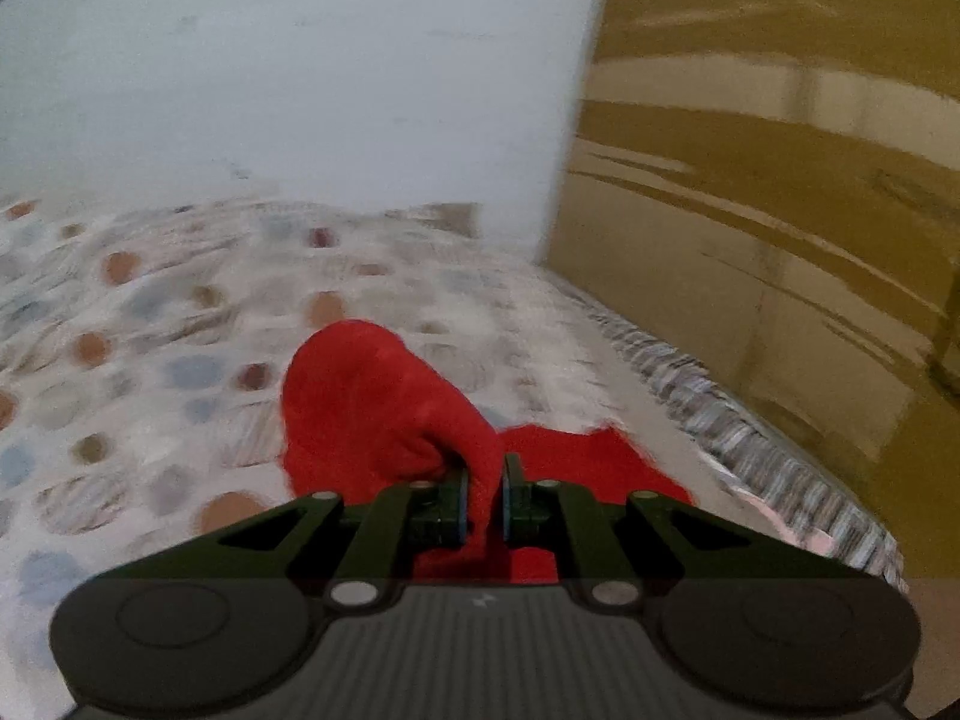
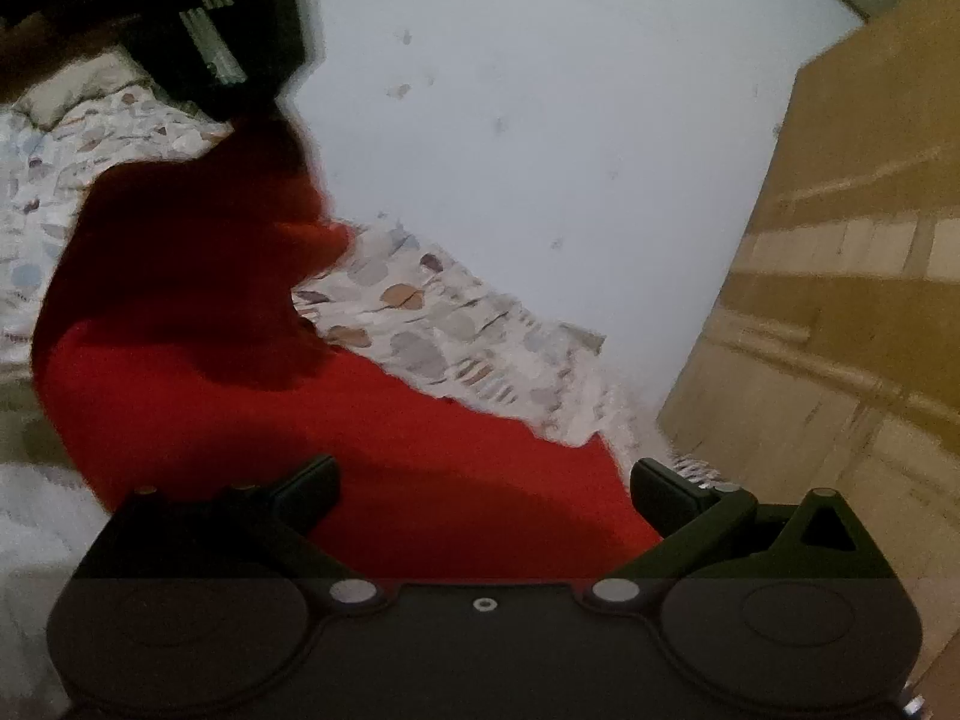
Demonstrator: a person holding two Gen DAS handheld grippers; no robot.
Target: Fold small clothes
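A red garment [image 1: 372,408] lies on a bed with a patterned sheet [image 1: 150,324]. My left gripper [image 1: 485,495] is shut on a fold of the red garment and holds it up off the bed. In the right wrist view the garment [image 2: 360,456] spreads below my right gripper [image 2: 486,489], which is open with its jaws wide apart just above the cloth. The left gripper [image 2: 210,42] shows at the top left of that view, with a raised part of the garment [image 2: 198,252] hanging from it.
A pale wall [image 1: 300,78] stands behind the bed. A brown wooden wardrobe [image 1: 780,210] stands close along the bed's right edge [image 1: 750,444]; it also shows in the right wrist view [image 2: 840,330]. The patterned sheet [image 2: 432,324] extends beyond the garment.
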